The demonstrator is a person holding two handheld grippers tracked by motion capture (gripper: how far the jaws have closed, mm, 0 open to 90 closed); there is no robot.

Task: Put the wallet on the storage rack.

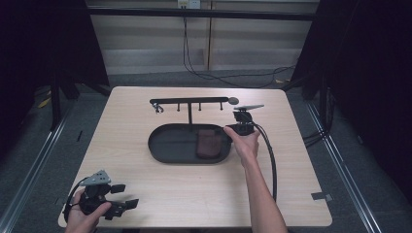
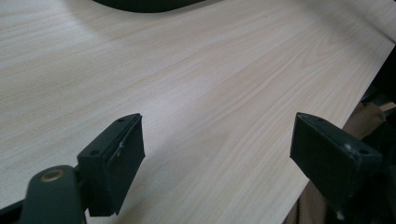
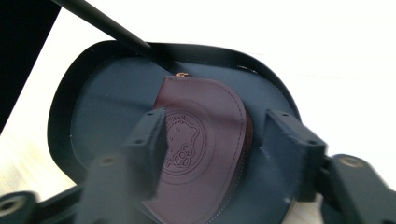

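Leather, dark maroon and stitched round its edge, is what the small pouch [image 3: 205, 140] appears to be made of; it lies flat in the right half of the black oval tray [image 1: 163, 145] at the middle of the table [image 1: 145, 194], and an embossed round emblem is seen on its face in the right gripper view. The right gripper [image 3: 215, 149] is held just above the pouch with its jaws apart, one to each side, nothing yet being gripped. The left gripper [image 1: 119, 196] is rested near the front left corner of the table, well apart from the tray, its jaws likewise spread over bare wood. The pouch is judged to be light, soft and somewhat floppy, so it would probably sag if lifted by one corner. A pinch across its stitched, rounded edge is judged the surest hold, since the flat face offers little to close on. A black rack with hooks [image 1: 189, 102] stands behind the tray.
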